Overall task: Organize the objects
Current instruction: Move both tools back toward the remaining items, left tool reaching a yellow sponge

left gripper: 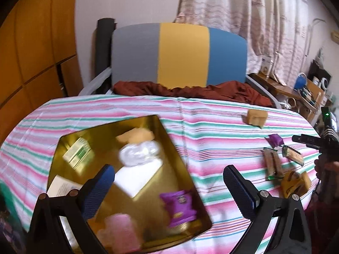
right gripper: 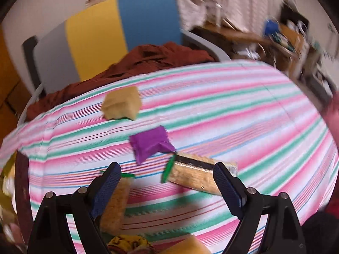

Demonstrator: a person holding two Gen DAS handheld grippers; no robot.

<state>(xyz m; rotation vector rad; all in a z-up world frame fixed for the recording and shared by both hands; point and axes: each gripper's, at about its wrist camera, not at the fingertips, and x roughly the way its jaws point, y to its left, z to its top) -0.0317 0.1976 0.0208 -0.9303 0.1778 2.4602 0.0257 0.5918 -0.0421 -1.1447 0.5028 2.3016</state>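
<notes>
My left gripper (left gripper: 169, 182) is open and empty, hovering over the right part of a gold tin (left gripper: 175, 148) on the striped tablecloth. The tin holds a purple snack packet (left gripper: 180, 207), a clear bag (left gripper: 137, 153), a white card, a pink item and small boxes. My right gripper (right gripper: 167, 182) is open and empty above the cloth. A wrapped cereal bar (right gripper: 197, 175) lies between its fingers. A second bar (right gripper: 115, 207) lies by the left finger. A purple packet (right gripper: 151, 142) and a tan sponge (right gripper: 121, 103) lie beyond.
A yellow patterned packet (right gripper: 127, 243) and a yellow block (right gripper: 184, 246) lie near the front edge. The striped table (right gripper: 243, 110) ends at a chair with a grey, yellow and blue back (left gripper: 180, 53) and a rust cloth (left gripper: 190, 89). A cluttered desk (left gripper: 305, 91) stands right.
</notes>
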